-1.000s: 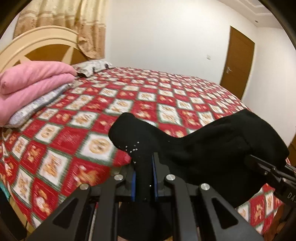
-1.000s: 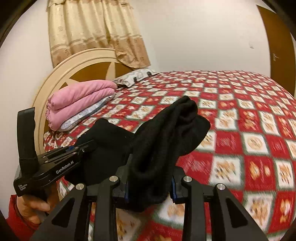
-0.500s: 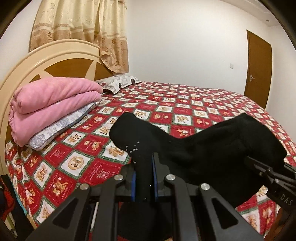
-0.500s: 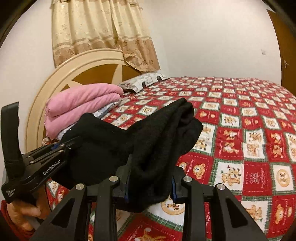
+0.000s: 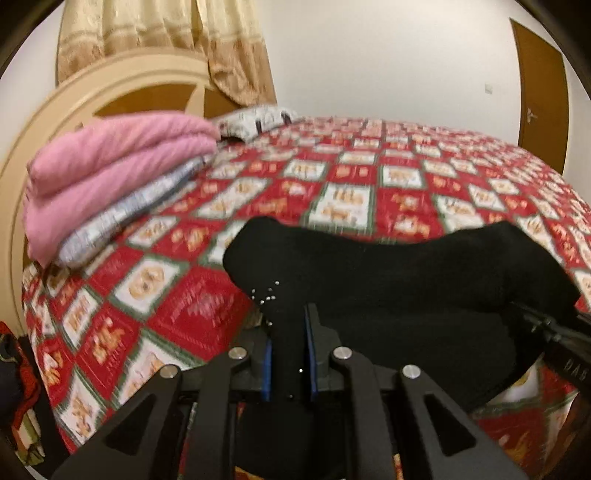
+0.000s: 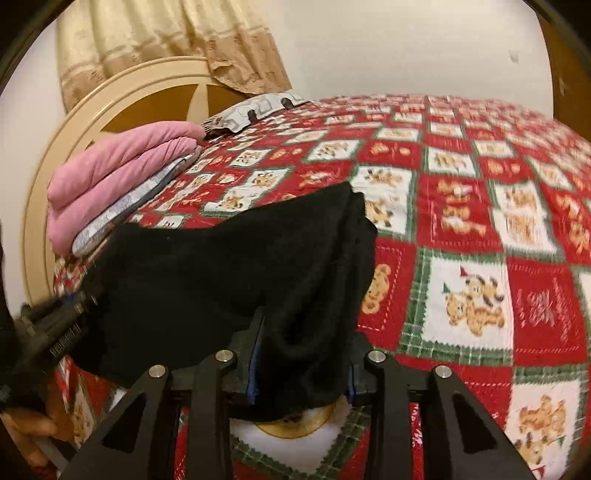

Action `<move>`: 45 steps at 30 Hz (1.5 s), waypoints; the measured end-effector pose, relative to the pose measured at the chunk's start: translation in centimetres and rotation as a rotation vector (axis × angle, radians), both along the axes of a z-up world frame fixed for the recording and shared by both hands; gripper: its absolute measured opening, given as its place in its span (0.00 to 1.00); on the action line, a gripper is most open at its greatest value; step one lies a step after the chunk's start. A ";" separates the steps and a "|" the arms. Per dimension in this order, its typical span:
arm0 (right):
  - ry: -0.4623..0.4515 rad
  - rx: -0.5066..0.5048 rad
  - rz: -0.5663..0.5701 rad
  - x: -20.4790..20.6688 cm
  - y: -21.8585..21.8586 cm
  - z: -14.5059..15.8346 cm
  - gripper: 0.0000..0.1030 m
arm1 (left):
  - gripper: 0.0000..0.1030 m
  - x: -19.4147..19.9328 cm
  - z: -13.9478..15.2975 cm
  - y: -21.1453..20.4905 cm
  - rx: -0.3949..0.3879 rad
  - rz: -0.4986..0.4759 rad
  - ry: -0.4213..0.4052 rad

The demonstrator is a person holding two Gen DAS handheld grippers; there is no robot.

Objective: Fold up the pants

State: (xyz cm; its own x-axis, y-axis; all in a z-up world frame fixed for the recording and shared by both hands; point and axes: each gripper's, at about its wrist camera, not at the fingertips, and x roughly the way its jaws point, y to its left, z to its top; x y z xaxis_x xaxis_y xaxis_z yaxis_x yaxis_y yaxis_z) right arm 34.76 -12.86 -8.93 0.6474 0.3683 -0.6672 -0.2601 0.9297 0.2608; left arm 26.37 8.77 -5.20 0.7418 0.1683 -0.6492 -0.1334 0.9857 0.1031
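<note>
Left hand-held gripper clamps a thin fold of the black pants, jaws starting to ease apart, cloth between the blue pads. Right hand-held gripper grips a thicker bunch of the same pants, jaws also opening, cloth filling the gap. Pants hang stretched between the two grippers, over the near edge of the bed; can't tell if they touch the quilt. A hand holds the left gripper's handle at the right view's lower left. Further back, folded pink blanket on a grey-white one sits at the bed's left edge by the headboard. Pillow beyond it. Curtain and door at the back, blurred.
</note>
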 end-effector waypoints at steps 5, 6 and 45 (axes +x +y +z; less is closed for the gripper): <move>0.068 0.035 -0.022 0.6 -1.5 -0.7 0.71 | 0.62 -0.4 -1.4 1.4 0.050 0.044 0.042; 0.090 0.084 -0.028 0.6 -2.4 -0.9 0.71 | 0.80 -0.6 -1.4 1.9 0.058 0.061 0.039; -0.033 0.123 -0.157 -12.9 -0.4 3.9 0.78 | 0.93 -8.3 1.0 0.1 -0.029 0.033 -0.009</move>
State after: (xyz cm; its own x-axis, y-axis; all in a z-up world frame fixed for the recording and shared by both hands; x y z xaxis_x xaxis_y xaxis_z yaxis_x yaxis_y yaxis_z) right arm 21.89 -13.30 -5.02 0.7245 0.3380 -0.6006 -0.1245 0.9213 0.3684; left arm 18.11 8.86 -4.23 0.7419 0.1738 -0.6476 -0.1668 0.9833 0.0728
